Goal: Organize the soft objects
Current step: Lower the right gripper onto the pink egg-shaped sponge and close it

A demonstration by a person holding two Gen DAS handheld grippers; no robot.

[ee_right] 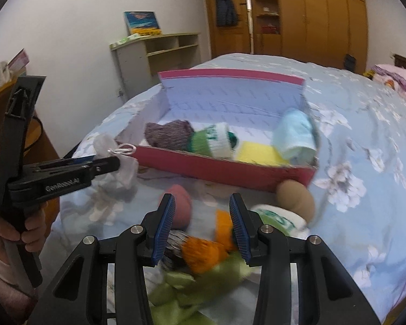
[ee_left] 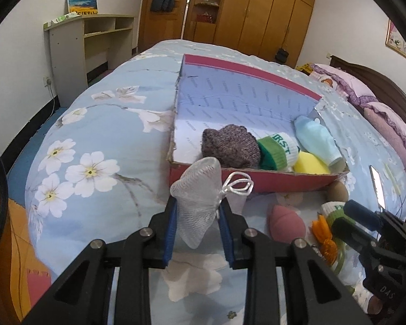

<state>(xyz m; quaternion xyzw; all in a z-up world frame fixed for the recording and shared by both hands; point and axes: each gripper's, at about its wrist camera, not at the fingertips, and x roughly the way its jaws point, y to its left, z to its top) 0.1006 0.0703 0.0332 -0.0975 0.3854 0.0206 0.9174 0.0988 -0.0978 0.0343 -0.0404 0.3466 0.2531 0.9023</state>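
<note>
My left gripper (ee_left: 199,203) is shut on a white mesh pouch (ee_left: 197,189) with a cord loop and holds it above the bed, just before the red cardboard box (ee_left: 257,181). The box holds a grey-brown knit piece (ee_left: 230,146), a green and white sock (ee_left: 276,149), a yellow sponge (ee_left: 311,163) and a pale blue cloth (ee_left: 316,138). My right gripper (ee_right: 201,200) stands half open over an orange flower (ee_right: 203,252) with green leaves; its pads do not visibly press on it. A pink sponge (ee_right: 180,211), a tan sponge (ee_right: 295,195) and a second sock (ee_right: 278,219) lie close by.
The flowered blue quilt (ee_left: 108,135) covers the bed. A phone (ee_left: 377,187) lies on it to the right of the box. Pillows (ee_left: 387,124) sit by the headboard. A desk (ee_left: 73,54) and wardrobes (ee_left: 270,13) stand along the walls. A hand (ee_right: 10,233) grips the left tool.
</note>
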